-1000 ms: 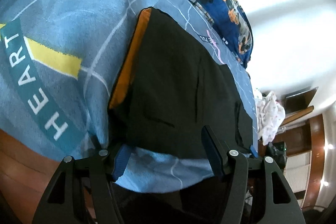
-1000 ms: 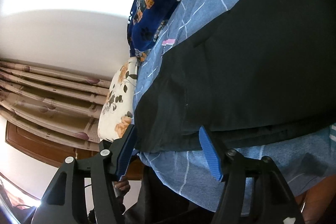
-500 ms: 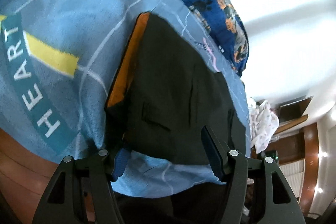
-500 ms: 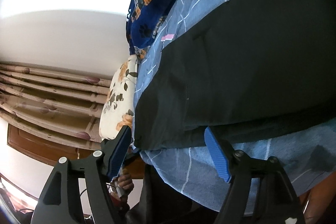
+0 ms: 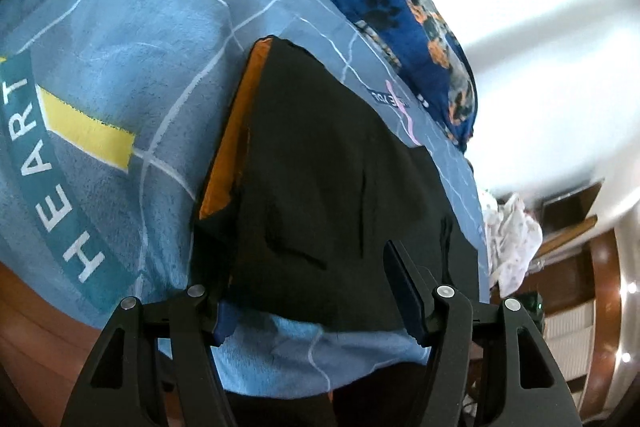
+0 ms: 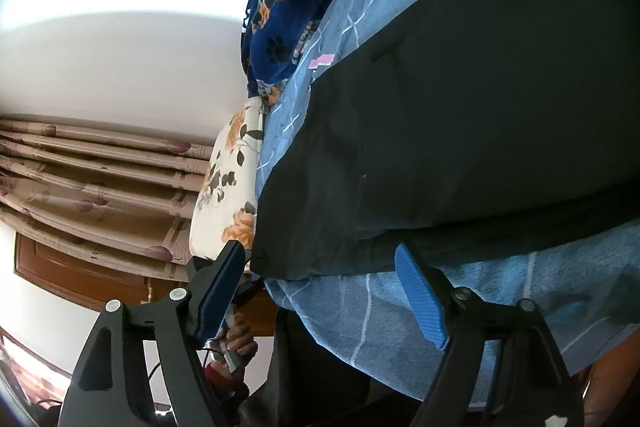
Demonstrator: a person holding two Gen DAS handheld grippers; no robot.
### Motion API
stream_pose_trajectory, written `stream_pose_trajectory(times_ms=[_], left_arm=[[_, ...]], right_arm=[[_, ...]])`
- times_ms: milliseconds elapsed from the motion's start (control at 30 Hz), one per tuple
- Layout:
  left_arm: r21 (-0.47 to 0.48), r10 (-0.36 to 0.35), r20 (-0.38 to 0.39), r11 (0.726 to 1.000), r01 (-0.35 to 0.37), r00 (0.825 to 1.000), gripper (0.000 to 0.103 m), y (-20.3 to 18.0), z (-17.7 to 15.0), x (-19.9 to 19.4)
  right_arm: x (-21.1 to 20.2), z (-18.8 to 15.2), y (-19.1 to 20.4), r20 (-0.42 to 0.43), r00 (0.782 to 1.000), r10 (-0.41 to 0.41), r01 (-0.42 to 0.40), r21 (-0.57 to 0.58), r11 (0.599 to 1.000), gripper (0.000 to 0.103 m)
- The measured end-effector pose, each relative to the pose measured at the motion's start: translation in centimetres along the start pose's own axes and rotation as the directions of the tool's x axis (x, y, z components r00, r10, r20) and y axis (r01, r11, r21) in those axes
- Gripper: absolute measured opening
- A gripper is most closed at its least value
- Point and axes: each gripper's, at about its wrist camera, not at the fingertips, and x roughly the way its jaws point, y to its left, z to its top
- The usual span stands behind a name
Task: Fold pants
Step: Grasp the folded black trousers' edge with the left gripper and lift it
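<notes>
Black pants (image 5: 332,187) lie flat on a light blue blanket (image 5: 132,67), with an orange lining strip (image 5: 234,135) along their left edge. They also fill the right wrist view (image 6: 460,115). My left gripper (image 5: 312,291) is open, its blue-padded jaws straddling the near hem of the pants; the left pad is partly hidden under the cloth. My right gripper (image 6: 320,271) is open at the near edge of the pants, by their left corner, holding nothing.
A dark blue dog-print blanket (image 5: 400,15) lies bunched at the far side of the bed. A floral pillow (image 6: 228,187) sits at the bed's end. White clothes (image 5: 512,235) lie beyond the bed. Curtains (image 6: 80,179) and wooden floor (image 5: 32,327) surround it.
Both grippers stay open at the near hem. The left view swayed back and returned closer to the pants. The right gripper shifted slightly, its jaws a little wider.
</notes>
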Motion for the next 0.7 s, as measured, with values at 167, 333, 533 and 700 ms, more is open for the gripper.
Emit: stream_pose_trajectory(times_ms=[167, 333, 533, 700], left_arm=[[-0.038, -0.012, 0.006, 0.999, 0.012, 1.000, 0.060, -0.1, 0.6, 1.2], [0.014, 0.133, 0.027, 0.991, -0.133, 0.991, 0.025, -1.0, 0.3, 1.5], [0.134, 0.170, 0.123, 0.973, -0.187, 0.978, 0.023, -4.9, -0.3, -0.2], [0.194, 0.102, 0.191, 0.971, -0.139, 0.976, 0.023, -8.2, 0.0, -1.6]], right_arm=[[0.1, -0.1, 0.1, -0.006, 1.000, -0.003, 0.003, 0.000, 1.000, 0.079], [0.1, -0.1, 0.1, -0.006, 1.000, -0.004, 0.004, -0.002, 1.000, 0.079], [0.2, -0.2, 0.0, -0.008, 1.000, -0.006, 0.007, 0.008, 1.000, 0.079], [0.2, -0.3, -0.2, -0.009, 1.000, -0.004, 0.004, 0.008, 1.000, 0.079]])
